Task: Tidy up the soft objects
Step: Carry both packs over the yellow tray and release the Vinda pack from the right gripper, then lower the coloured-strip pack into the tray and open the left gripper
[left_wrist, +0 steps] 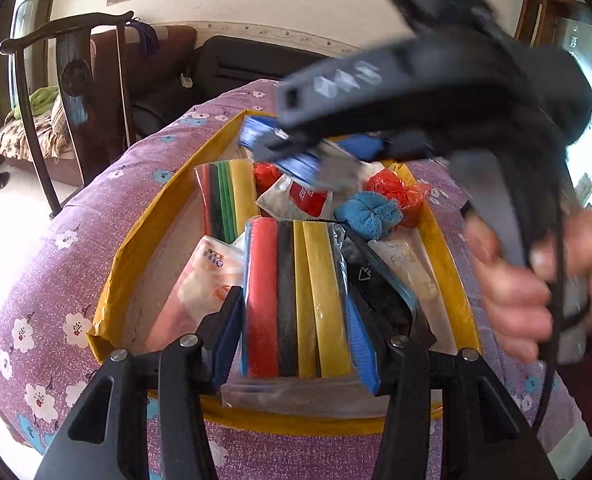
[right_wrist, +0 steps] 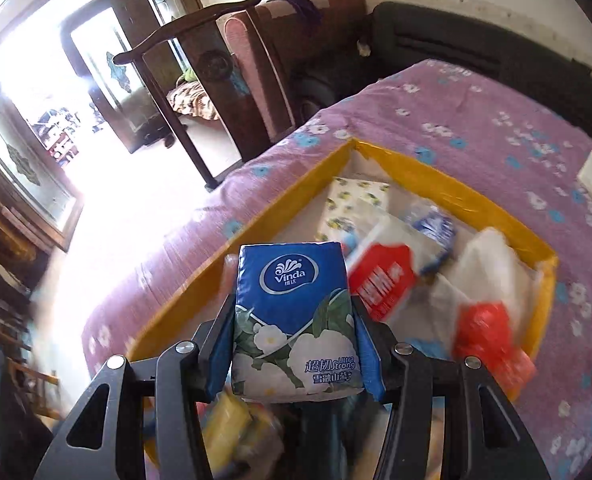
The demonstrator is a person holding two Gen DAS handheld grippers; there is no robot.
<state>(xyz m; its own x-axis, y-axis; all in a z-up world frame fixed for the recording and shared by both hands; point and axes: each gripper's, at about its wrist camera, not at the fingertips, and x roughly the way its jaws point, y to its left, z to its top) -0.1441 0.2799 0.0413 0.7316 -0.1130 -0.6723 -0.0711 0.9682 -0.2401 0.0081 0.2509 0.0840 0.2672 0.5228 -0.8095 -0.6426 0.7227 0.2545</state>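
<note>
- Purple flowered cloth (left_wrist: 76,216) spreads under everything, draped over what may be a counter or a bed, hard to tell which
- On it sits the yellow-rimmed box (left_wrist: 136,232), wide and shallow, crammed with soft packs
- Dark wooden chair (left_wrist: 76,80) stands off to the left beyond the cloth
- Right hand-held gripper (right_wrist: 296,320) hangs over the box's near left corner, clenched on the tissue pack (right_wrist: 296,312); its blue pads press both flanks and the blue Vinda label faces the camera
- From the left wrist view that same right hand-held gripper (left_wrist: 292,156) swings across the top of the frame, blurred, with the person's hand (left_wrist: 536,280) wrapped round its handle at right
- Left hand-held gripper (left_wrist: 296,320) points down into the box, grasping the striped pack (left_wrist: 300,300); the blue pads sit against its two sides, and the red, black and yellow bands run upright between them
- A second striped pack (left_wrist: 228,196) lies further back, red, black, green and yellow
- Pink-and-white pack (left_wrist: 204,280) lies left of the gripped one, against the box wall
- Red-and-white pack (right_wrist: 380,280) lies tilted mid-box in the right wrist view
- Blue knitted bundle (left_wrist: 368,212) rests just beside a red bundle (left_wrist: 396,188) near the far right wall
- Black pouch (left_wrist: 376,288) lies just right of the left pads
</note>
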